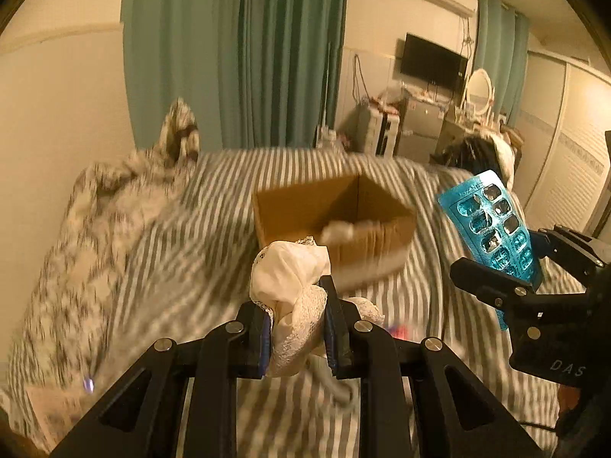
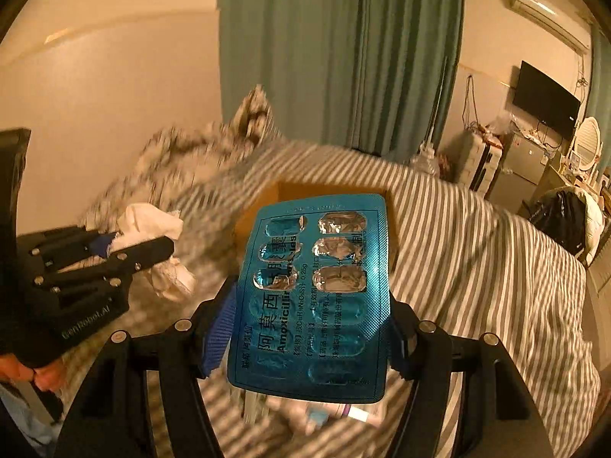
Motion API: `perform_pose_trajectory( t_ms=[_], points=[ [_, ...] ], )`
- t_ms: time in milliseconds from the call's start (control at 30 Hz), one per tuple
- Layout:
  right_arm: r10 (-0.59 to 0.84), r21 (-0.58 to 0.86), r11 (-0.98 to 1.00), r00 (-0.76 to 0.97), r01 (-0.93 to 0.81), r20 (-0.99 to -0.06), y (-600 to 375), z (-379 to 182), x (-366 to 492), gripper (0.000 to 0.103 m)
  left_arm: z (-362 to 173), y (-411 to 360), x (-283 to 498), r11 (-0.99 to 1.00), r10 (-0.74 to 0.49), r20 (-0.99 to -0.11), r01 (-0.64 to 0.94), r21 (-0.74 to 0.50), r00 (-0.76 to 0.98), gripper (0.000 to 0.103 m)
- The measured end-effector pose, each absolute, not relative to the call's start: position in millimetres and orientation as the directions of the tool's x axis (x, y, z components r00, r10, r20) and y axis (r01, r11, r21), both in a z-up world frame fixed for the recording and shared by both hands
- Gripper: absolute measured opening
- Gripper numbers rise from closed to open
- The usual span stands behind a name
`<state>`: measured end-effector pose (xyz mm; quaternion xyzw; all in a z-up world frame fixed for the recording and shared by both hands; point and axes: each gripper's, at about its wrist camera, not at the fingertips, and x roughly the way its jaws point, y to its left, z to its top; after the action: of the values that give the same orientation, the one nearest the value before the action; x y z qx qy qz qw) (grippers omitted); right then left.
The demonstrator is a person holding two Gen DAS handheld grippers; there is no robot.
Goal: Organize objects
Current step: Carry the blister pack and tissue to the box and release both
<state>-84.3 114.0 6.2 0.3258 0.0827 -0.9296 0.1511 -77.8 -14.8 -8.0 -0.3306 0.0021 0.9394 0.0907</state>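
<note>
Fingers of the left gripper (image 1: pixel 296 324) pinch a crumpled cream lace cloth (image 1: pixel 292 278); the right gripper (image 2: pixel 305 328) clamps a blue foil blister pack (image 2: pixel 311 294). Both hang above the striped bed (image 1: pixel 191 229), short of the open brown cardboard box (image 1: pixel 382 244), which already holds something pale; neither is dropped in yet.

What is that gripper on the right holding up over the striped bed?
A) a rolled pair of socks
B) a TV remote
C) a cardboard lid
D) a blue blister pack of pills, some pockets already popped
D: the right gripper grips a blue blister pack between its fingers, with torn silver foil showing on several emptied pockets; the white lacy cloth is in the other gripper.
</note>
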Motion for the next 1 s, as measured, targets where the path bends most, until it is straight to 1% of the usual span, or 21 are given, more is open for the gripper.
perform_pose_trajectory(
  t_ms=[133, 267, 433, 567, 633, 667, 700, 733, 767, 900, 967, 1000],
  points=[
    [-0.243, -0.016, -0.949, -0.765, 0.314, -0.596, 127, 28, -132, 0.066, 12, -3, -120, -0.984, 0.167, -0.596, -0.175, -0.044, -0.786, 0.022],
    [-0.262, 0.013, -0.948, -0.755, 0.319, -0.601, 135, 38, -175, 0.066, 18, 10, -171, -0.986, 0.141, -0.597, -0.166, -0.013, -0.790, 0.022],
    [-0.251, -0.001, -0.949, -0.753, 0.316, -0.608, 138, 32, -222, 0.067, 0, 17, -229, -0.989, 0.138, -0.633, -0.144, -0.042, -0.762, 0.022],
    [-0.286, 0.060, -0.946, -0.734, 0.317, -0.616, 148, 16, -255, 0.067, -17, 22, -254, -0.990, 0.127, -0.661, -0.135, -0.040, -0.740, 0.025],
    [-0.294, 0.082, -0.946, -0.726, 0.313, -0.621, 153, 6, -268, 0.068, -26, 26, -263, -0.990, 0.121, -0.675, -0.133, -0.034, -0.728, 0.040],
    [-0.296, 0.090, -0.947, -0.727, 0.309, -0.620, 156, 3, -273, 0.074, -31, 27, -264, -0.991, 0.118, -0.680, -0.129, -0.034, -0.724, 0.057],
    [-0.295, 0.098, -0.949, -0.730, 0.301, -0.616, 160, 0, -277, 0.079, -34, 27, -266, -0.992, 0.113, -0.682, -0.119, -0.039, -0.722, 0.069],
    [-0.293, 0.104, -0.950, -0.735, 0.293, -0.611, 163, -3, -279, 0.086, -39, 25, -269, -0.993, 0.110, -0.685, -0.108, -0.045, -0.721, 0.073],
    [-0.290, 0.107, -0.953, -0.742, 0.285, -0.605, 165, -4, -279, 0.087, -43, 25, -272, -0.994, 0.106, -0.690, -0.097, -0.052, -0.716, 0.079],
    [-0.256, 0.076, -0.961, -0.752, 0.266, -0.607, 173, -5, -278, 0.088, -48, 20, -278, -0.995, 0.099, -0.705, -0.078, -0.061, -0.702, 0.080],
    [-0.246, 0.067, -0.964, -0.758, 0.259, -0.604, 179, -2, -272, 0.088, -43, 19, -275, -0.995, 0.096, -0.698, -0.073, -0.062, -0.710, 0.080],
    [-0.244, 0.067, -0.964, -0.762, 0.256, -0.600, 182, 2, -269, 0.088, -39, 17, -273, -0.995, 0.095, -0.692, -0.071, -0.063, -0.715, 0.083]
  ],
)
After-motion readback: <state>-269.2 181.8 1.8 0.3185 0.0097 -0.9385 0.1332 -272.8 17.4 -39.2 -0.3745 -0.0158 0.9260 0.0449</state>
